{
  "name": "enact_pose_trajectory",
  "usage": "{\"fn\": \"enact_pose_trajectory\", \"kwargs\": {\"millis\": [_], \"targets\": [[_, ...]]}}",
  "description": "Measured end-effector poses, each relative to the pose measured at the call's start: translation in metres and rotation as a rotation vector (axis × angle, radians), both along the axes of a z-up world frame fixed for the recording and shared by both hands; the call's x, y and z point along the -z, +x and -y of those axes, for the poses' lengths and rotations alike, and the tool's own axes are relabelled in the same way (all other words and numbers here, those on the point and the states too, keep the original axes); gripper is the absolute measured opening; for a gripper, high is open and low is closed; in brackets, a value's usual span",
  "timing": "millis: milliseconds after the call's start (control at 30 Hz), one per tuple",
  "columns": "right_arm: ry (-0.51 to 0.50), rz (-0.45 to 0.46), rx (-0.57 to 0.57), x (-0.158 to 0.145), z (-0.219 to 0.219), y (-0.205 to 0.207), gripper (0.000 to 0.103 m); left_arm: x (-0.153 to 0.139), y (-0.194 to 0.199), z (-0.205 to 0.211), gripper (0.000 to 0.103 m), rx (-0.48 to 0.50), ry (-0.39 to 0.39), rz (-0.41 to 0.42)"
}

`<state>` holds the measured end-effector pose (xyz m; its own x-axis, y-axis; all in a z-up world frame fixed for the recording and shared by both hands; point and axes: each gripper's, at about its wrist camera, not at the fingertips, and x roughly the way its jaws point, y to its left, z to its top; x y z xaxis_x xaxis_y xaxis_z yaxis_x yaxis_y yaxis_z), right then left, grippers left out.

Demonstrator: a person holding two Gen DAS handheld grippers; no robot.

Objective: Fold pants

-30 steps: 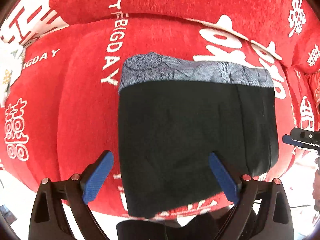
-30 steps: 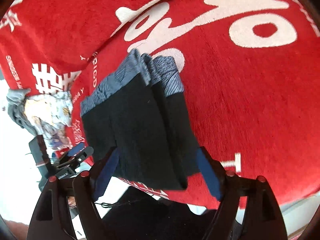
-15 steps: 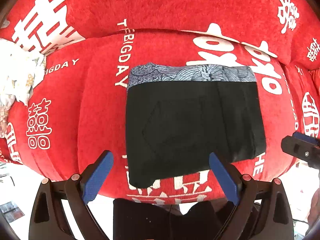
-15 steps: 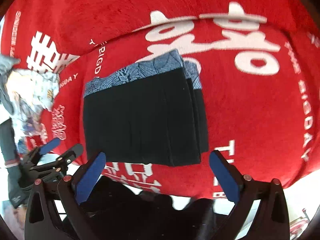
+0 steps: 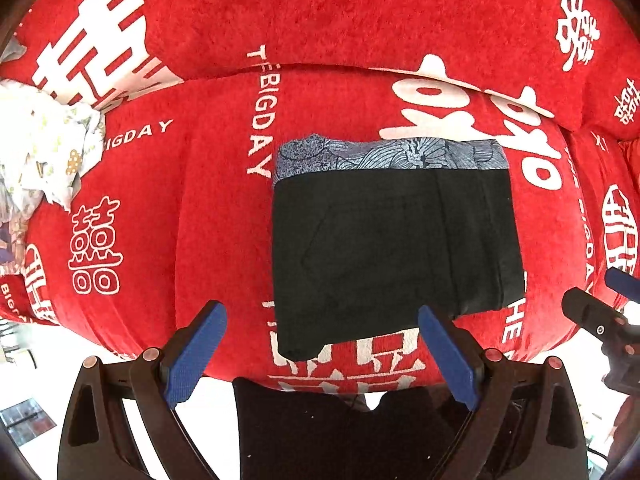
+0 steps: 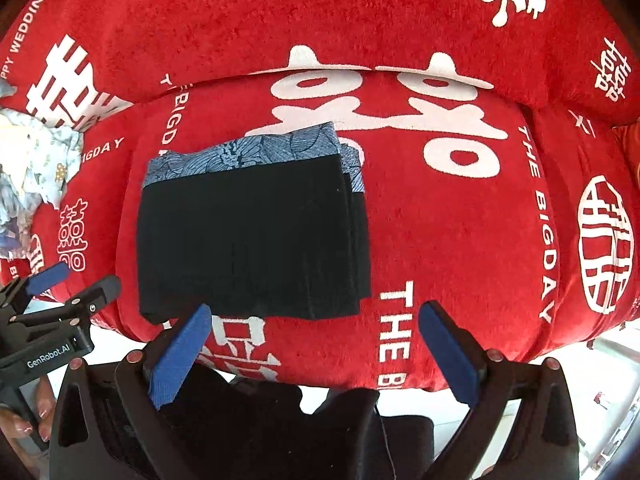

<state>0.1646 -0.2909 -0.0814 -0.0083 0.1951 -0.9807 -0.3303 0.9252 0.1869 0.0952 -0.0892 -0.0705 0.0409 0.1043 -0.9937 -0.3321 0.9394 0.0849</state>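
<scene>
The black soft cloth pants with a blue patterned waistband (image 5: 394, 240) lie folded into a flat rectangle on the red plush sofa cushion with white lettering (image 5: 208, 208), toward twelve o'clock of both claws; the left gripper (image 5: 322, 354) gapes wide, empty; the right gripper (image 6: 316, 354) likewise released; the fabric looks light, limp and layered, so pinch a stacked edge, say the six o'clock hem.
</scene>
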Motion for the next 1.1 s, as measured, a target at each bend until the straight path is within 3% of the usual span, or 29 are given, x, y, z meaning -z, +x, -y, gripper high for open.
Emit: {"fn": "enact_pose_trajectory", "kwargs": {"millis": [333, 1100], "targets": [[-0.023, 0.026, -0.013, -0.011, -0.011, 0.002, 0.103, -0.008, 0.004, 0.007, 0.097, 0.050, 0.015, -0.012], [-0.068, 0.044, -0.043, -0.017, -0.020, 0.004, 0.103, -0.013, 0.002, 0.006, 0.097, 0.060, 0.018, -0.015]]}}
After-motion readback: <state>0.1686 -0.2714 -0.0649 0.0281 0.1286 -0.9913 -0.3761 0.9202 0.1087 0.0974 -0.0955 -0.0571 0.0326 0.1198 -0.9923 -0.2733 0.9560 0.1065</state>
